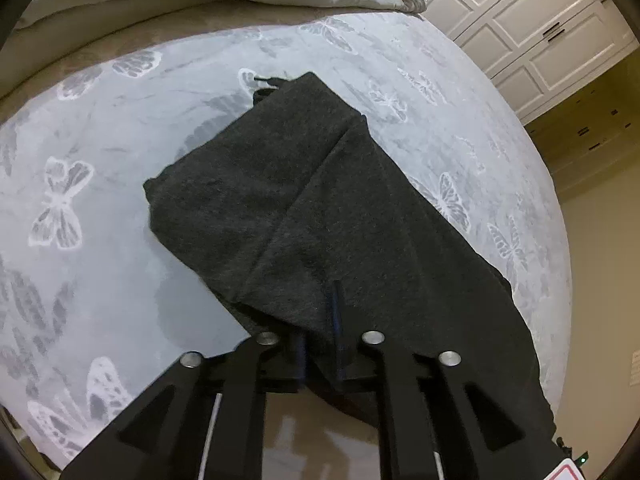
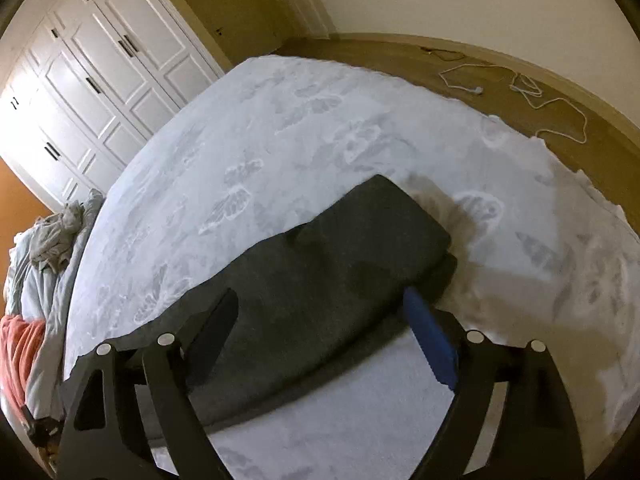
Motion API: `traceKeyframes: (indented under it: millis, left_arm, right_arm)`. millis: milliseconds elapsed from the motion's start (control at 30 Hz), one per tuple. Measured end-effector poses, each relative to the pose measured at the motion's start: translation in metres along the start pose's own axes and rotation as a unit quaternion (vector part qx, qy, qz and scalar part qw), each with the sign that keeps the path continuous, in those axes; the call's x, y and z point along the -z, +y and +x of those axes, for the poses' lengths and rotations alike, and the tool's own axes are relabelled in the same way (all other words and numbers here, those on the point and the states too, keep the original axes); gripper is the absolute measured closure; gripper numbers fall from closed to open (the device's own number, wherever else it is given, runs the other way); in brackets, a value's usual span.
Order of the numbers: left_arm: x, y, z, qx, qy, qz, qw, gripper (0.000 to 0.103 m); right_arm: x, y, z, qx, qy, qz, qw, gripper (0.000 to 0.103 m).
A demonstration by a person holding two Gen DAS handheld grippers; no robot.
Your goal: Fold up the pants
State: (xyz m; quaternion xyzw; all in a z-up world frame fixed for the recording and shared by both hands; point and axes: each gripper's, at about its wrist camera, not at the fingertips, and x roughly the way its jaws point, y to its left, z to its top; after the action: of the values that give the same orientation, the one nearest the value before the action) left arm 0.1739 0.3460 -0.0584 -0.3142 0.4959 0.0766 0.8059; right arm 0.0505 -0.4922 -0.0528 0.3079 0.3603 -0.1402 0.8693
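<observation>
While the left claw (image 1: 320, 320) pinches the pants (image 1: 304, 200), the right claw (image 2: 320, 312) gapes, no writing legible.

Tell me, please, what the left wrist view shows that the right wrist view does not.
Only the left wrist view shows the left tongs shut on the dark pants, and a drawstring at their far end. Only the right wrist view shows the right tongs open over the pants, white cables on the floor, and an orange cloth. Both show the butterfly bedspread and white cabinet doors.
</observation>
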Motion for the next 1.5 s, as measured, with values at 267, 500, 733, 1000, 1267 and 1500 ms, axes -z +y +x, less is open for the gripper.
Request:
traceKeyframes:
  millis: [267, 500, 733, 1000, 1267, 1500]
  left_arm:
    - [0.007, -0.004, -0.048, 0.056, -0.068, 0.018, 0.9960, 0.102]
    - [0.004, 0.020, -0.009, 0.010, 0.006, -0.014, 0.9998, 0.091]
    - [0.003, 0.038, -0.031, 0.013, -0.035, -0.070, 0.9969, 0.045]
    - [-0.003, 0.054, 0.003, 0.065, -0.006, -0.123, 0.9902, 0.015]
    - [-0.010, 0.046, 0.015, 0.093, 0.008, -0.124, 0.9879, 0.095]
    - [-0.015, 0.039, -0.035, 0.151, -0.001, -0.111, 0.9822, 0.096]
  right_arm:
    - [-0.006, 0.002, -0.007, 0.000, -0.008, -0.002, 1.000, 0.095]
    - [0.004, -0.035, 0.005, 0.077, 0.044, 0.020, 0.996, 0.090]
    - [0.008, -0.024, -0.032, 0.063, 0.001, 0.018, 0.998, 0.036]
    - [0.023, -0.018, 0.006, 0.051, 0.068, 0.037, 0.996, 0.016]
    - [0.017, -0.025, 0.018, 0.017, 0.025, 0.074, 0.997, 0.056]
    - [-0.007, -0.004, -0.038, -0.091, -0.022, 0.091, 0.991, 0.098]
